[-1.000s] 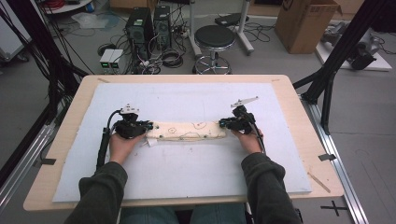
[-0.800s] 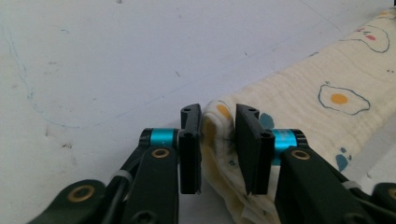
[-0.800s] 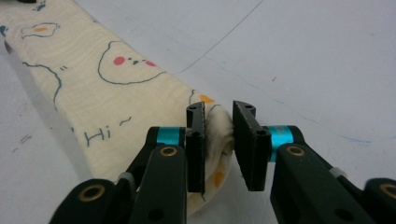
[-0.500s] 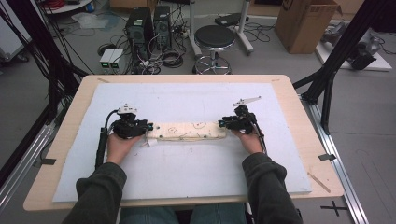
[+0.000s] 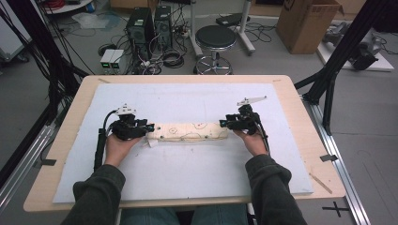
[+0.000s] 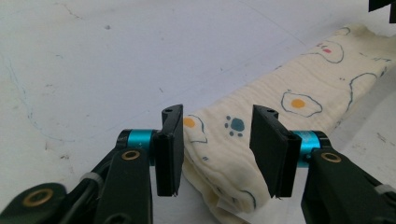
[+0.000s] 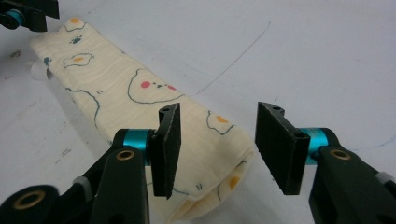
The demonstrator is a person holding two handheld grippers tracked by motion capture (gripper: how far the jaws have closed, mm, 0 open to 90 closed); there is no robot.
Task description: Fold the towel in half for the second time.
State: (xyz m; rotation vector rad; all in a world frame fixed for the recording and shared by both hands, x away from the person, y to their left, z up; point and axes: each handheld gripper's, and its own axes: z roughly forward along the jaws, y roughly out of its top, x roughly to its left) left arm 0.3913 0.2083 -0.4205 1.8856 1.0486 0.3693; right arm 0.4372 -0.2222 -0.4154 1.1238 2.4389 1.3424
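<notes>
At the left end of the folded cloth (image 5: 190,132), our left gripper (image 6: 217,149) has just been opening its jaws; they now stand apart around the cloth's end, the pads clear of the fabric. The cloth lies flat as a long narrow strip across the middle of the table (image 5: 291,108). At its right end our right gripper (image 7: 217,149) has likewise just been opening, jaws released around that end. We judge the fold set down and finished.
</notes>
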